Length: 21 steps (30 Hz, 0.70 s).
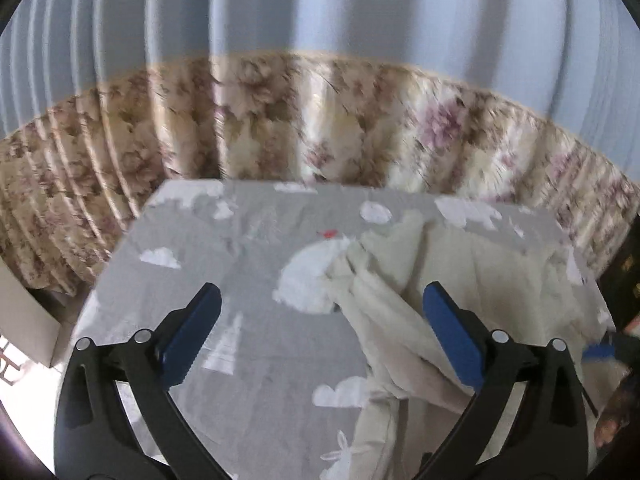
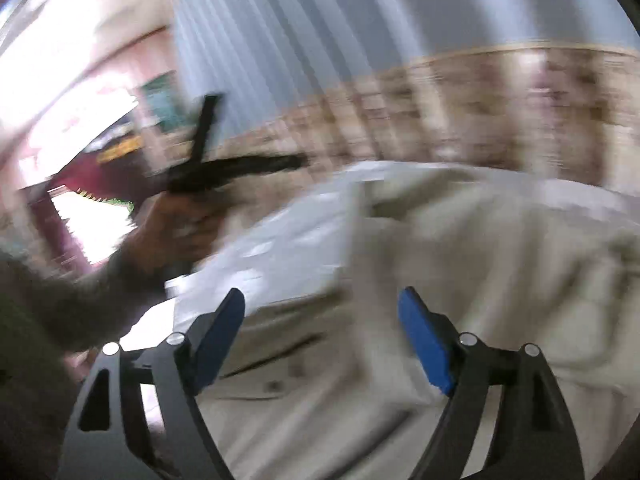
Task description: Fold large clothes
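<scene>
A cream-coloured garment lies crumpled on the right half of a table covered with a grey cloth with white clouds. My left gripper is open and empty, held above the cloth at the garment's left edge. In the right wrist view, which is blurred, the garment fills the right and lower part, with a button placket near the bottom. My right gripper is open and empty just above it. The left gripper and the hand holding it show at the left there.
A floral curtain with a pale blue upper part hangs right behind the table. A cardboard box stands at the left below table level. Dark furniture is at the far right.
</scene>
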Tool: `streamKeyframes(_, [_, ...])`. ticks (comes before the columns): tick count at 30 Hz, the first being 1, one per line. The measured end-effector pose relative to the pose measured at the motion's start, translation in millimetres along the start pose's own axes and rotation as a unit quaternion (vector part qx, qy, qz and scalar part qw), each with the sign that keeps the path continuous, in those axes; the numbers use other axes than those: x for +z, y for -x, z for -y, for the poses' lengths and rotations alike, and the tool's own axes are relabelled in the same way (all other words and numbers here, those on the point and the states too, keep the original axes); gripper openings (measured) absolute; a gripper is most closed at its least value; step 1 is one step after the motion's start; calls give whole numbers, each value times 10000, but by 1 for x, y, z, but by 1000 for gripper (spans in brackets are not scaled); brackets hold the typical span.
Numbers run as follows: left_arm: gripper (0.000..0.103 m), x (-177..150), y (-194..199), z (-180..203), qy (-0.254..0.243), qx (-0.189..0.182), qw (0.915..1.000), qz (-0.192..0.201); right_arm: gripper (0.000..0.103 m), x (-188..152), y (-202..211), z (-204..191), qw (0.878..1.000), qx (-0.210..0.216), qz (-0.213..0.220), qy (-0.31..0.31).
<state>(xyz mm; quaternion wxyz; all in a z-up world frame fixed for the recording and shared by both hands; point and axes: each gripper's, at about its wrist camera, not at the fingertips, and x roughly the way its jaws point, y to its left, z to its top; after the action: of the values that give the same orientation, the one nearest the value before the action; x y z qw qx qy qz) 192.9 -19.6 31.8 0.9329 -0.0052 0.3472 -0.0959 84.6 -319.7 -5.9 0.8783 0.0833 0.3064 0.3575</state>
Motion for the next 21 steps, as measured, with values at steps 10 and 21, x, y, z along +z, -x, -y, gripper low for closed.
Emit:
streamKeyframes(10, [100,6,-94,17,-345,344,9969,-621,34,-13,-66,67,9702,-1590,-698,-1690])
streamKeyframes(21, [9,23,-91,93,-478,-698,9948,-563,4,80,8,76,9442,-3284,227,-50])
